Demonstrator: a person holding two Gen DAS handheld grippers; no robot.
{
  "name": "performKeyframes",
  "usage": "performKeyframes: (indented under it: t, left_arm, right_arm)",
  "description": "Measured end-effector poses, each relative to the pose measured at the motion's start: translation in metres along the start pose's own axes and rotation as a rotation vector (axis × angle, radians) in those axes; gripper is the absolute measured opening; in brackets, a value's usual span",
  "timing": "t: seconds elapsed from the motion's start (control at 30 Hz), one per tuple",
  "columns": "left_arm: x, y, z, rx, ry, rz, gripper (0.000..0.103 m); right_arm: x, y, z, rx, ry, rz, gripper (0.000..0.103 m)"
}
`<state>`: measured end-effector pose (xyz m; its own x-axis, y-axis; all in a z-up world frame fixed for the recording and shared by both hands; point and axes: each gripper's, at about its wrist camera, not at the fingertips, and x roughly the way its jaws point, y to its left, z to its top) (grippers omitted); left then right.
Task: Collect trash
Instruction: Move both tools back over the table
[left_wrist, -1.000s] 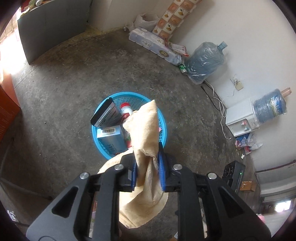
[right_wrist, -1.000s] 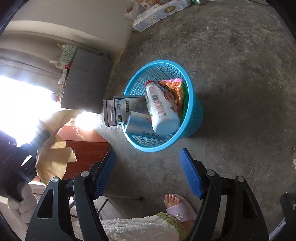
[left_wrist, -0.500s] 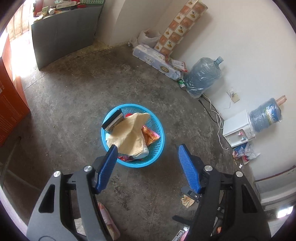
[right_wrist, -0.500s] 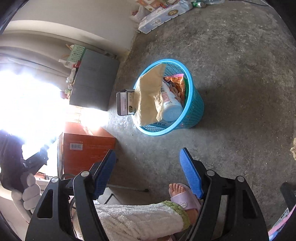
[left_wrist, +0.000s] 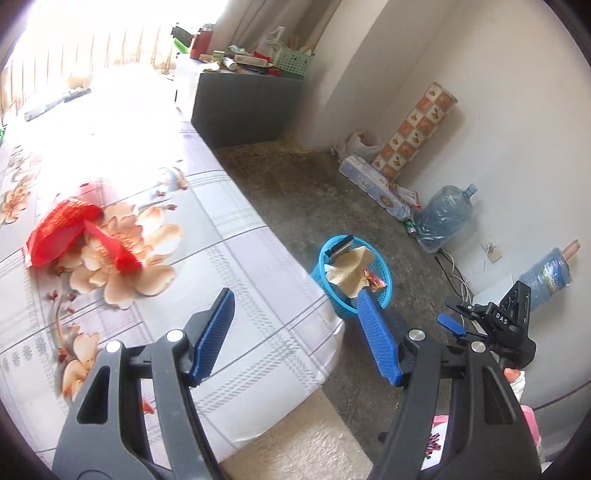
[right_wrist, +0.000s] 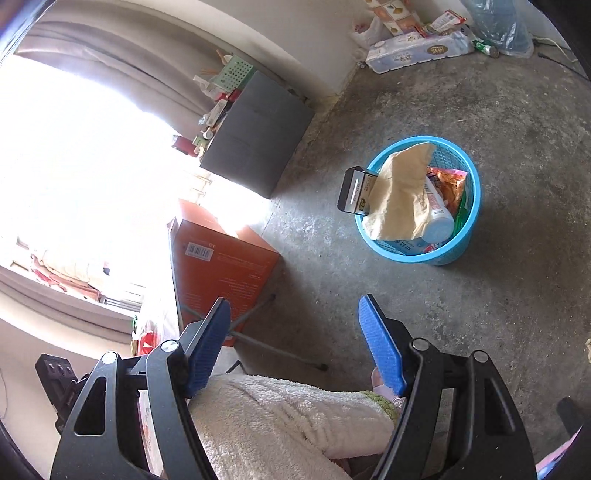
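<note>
1. The left tongs (left_wrist: 295, 332) were spread wide and empty over the flowered counter (left_wrist: 229, 266).
2. The right tongs (right_wrist: 293, 343) also stood wide, holding nothing.
3. The tan paper (right_wrist: 400, 199) lay in the blue basket (right_wrist: 471, 218) on the floor.
4. A red net bag (left_wrist: 62, 230) lay on the counter.
</note>
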<state>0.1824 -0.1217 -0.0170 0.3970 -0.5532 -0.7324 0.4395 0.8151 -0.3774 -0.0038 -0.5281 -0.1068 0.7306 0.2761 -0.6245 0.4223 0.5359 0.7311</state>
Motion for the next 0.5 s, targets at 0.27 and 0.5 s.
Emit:
performKeyframes:
  t: [0.27, 0.5]
  left_arm:
    - [-0.067, 0.111, -0.006, -0.210, -0.138, 0.089, 0.065]
    - [-0.085, 0.155, 0.002, -0.228, -0.182, 0.125, 0.065]
  right_arm:
    - [0.040, 0.110, -0.030, -0.203, 0.129, 0.081, 0.072]
    - [0.101, 0.217, -0.067, -0.388, 0.300, 0.181, 0.072]
